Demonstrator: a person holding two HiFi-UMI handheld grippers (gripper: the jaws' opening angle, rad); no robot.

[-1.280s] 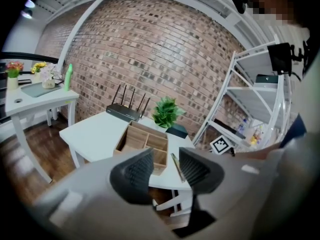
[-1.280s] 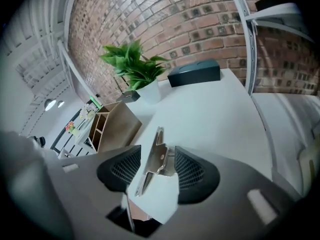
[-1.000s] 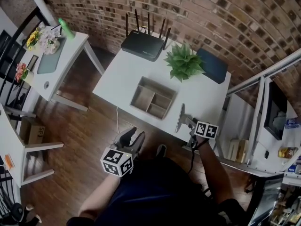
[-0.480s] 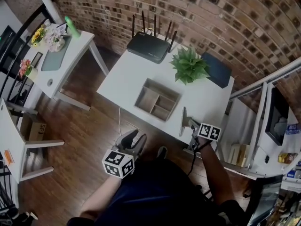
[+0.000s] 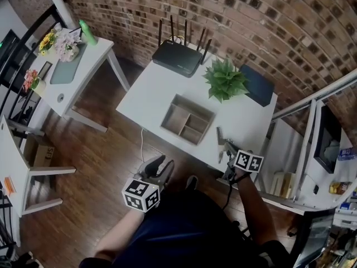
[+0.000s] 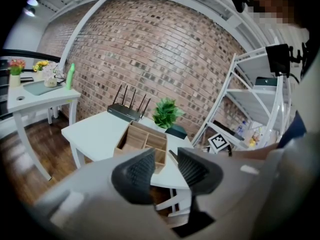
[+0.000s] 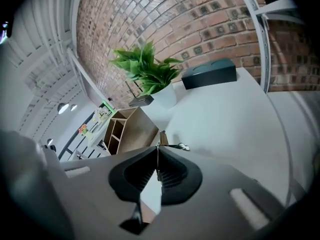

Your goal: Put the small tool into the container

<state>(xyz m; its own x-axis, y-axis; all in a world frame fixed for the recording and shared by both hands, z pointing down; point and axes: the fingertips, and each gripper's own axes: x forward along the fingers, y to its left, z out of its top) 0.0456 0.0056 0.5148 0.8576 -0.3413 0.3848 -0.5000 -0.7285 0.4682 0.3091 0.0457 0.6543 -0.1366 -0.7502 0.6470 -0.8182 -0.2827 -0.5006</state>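
Observation:
The small tool is a thin grey metal strip at the near right edge of the white table. My right gripper is shut on its near end. In the right gripper view the pads press on the thin blade, and the tool sticks out past them. The wooden container, divided into compartments, stands to the left of the tool, mid-table. My left gripper hangs below the table's front edge over the wooden floor. Its jaws are closing slightly with nothing between them.
A black router sits at the table's far edge, with a potted plant and a dark blue box at the far right. A white shelf frame stands to the right. A side table with flowers stands at the left.
My right gripper's jaws have closed on the tool's near end, and the tool has shifted a little to the right. The left gripper has hardly moved.

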